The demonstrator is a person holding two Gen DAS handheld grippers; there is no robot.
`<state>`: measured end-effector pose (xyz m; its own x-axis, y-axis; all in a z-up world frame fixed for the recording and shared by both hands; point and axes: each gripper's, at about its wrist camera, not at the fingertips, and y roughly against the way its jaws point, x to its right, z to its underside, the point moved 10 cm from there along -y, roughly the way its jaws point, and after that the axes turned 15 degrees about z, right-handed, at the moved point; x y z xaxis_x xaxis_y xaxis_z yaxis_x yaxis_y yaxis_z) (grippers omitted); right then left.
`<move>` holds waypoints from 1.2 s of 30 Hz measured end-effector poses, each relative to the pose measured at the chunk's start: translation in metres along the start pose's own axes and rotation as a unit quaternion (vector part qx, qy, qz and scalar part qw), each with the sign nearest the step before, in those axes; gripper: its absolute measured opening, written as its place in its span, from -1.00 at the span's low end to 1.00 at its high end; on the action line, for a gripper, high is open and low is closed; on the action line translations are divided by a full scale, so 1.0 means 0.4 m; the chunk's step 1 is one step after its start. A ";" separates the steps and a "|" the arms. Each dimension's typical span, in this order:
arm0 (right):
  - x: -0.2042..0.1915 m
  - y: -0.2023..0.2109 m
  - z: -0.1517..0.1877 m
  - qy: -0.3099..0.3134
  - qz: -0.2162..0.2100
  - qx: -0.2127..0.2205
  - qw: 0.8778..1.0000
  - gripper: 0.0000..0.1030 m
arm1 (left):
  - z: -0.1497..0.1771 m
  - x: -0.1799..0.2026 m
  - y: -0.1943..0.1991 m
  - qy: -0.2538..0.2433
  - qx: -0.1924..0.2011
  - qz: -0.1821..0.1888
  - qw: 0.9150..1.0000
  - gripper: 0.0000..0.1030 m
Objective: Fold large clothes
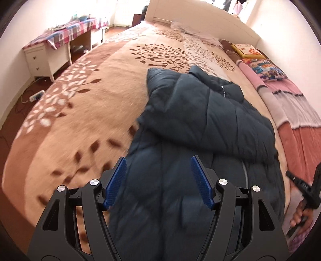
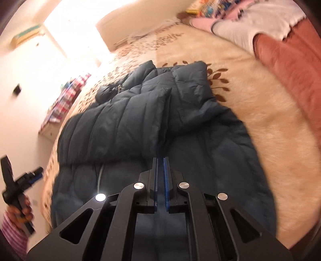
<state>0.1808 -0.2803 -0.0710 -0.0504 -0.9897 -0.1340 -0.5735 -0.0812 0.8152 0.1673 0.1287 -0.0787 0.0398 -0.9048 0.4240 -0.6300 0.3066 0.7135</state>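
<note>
A dark blue puffer jacket [image 1: 200, 120] [image 2: 140, 120] lies on the bed, with its upper part folded over the lower part. My left gripper [image 1: 158, 160] hovers over the jacket's near left side. It is open, and its blue pads [image 1: 118, 180] stand wide apart with nothing between them. My right gripper [image 2: 160, 159] is over the jacket's near end. Its pads [image 2: 166, 180] are almost together, and I see no fabric pinched between them. Each view shows the other gripper at its edge, held by a hand [image 1: 301, 216] [image 2: 24, 210].
A beige blanket with a leaf pattern [image 1: 90, 110] [image 2: 260, 140] covers the bed. A pink and red quilt [image 1: 297, 130] [image 2: 291, 70] runs along one side, with pillows [image 1: 248, 50] near the white headboard [image 1: 200, 16]. A desk under a plaid cloth [image 1: 66, 34] stands by the wall. A power strip [image 1: 37, 96] lies on the floor.
</note>
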 end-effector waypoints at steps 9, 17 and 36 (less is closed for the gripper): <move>0.017 0.102 0.182 0.037 0.007 -0.025 0.999 -0.86 | 0.207 -0.034 0.133 0.026 -0.004 -0.011 1.000 0.28; 0.000 0.126 0.342 0.031 0.000 -0.071 0.997 -0.86 | 0.348 -0.026 0.146 0.027 -0.033 -0.022 0.999 0.28; -0.023 0.180 0.498 0.035 -0.001 -0.103 0.994 -0.86 | 0.473 0.005 0.154 0.067 -0.069 0.049 0.994 0.28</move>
<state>-0.0228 -0.2534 -0.1234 0.0121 -0.9946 -0.1026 -0.3935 -0.0991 0.9140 -0.0181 0.0900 -0.1394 0.0918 -0.8242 0.5589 -0.5234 0.4376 0.7312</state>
